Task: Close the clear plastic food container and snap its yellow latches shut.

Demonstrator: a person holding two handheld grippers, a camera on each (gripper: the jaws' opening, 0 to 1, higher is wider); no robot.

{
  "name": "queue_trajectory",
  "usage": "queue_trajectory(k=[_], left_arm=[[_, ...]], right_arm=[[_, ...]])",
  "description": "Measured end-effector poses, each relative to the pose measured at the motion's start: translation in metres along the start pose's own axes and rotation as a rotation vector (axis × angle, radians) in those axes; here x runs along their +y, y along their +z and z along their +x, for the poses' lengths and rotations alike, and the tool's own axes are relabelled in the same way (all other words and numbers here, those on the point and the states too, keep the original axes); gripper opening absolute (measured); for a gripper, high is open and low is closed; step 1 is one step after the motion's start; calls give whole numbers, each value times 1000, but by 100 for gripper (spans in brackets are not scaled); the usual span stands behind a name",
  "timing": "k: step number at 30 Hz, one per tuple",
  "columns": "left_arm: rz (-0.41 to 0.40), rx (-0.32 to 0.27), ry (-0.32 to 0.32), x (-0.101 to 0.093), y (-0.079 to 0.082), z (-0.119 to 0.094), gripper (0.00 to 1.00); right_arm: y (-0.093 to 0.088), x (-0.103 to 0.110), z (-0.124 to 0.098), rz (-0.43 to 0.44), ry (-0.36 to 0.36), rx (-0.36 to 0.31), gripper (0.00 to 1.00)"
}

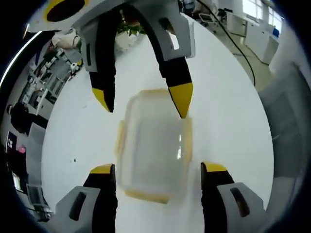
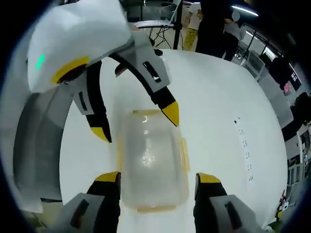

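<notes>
Both grippers wide, holding nothing. Left gripper [image 1: 158, 171] and right gripper [image 2: 158, 178] straddle the container [image 1: 154, 145] from opposite ends, jaws outside its walls. Container sits on the white table [image 1: 228, 111], lid on; yellow latches [image 1: 120, 138] look unsnapped, I judge. I'm lined up to press them.

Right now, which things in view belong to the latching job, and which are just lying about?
Job:
- clear container, lid on
- yellow latches along its edges
- left gripper, open, straddling one end
- right gripper, open, straddling the opposite end

Lying about:
- white table
- potted plant at the table edge
- desks and screens beyond
</notes>
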State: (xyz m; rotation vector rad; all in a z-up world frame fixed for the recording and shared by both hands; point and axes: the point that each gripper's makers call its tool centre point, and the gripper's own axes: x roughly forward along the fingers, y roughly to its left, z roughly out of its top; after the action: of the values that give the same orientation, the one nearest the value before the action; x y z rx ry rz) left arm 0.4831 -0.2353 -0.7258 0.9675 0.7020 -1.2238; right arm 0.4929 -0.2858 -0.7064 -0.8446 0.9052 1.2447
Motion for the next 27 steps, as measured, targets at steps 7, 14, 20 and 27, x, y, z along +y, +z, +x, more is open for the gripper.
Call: queue_trajectory(k=[7, 14, 20, 27], left_arm=[[9, 24, -22, 2, -10, 0, 72], [3, 32, -21, 10, -14, 2, 75], [1, 49, -38, 8, -17, 9, 76], [20, 64, -23, 10, -22, 15, 79]], right_arm=[[-11, 3, -2, -17, -19, 20, 61], [-21, 6, 0, -10, -17, 31, 63], [-27, 9, 6, -4, -15, 33, 66], [-33, 9, 17, -49, -23, 59, 67]])
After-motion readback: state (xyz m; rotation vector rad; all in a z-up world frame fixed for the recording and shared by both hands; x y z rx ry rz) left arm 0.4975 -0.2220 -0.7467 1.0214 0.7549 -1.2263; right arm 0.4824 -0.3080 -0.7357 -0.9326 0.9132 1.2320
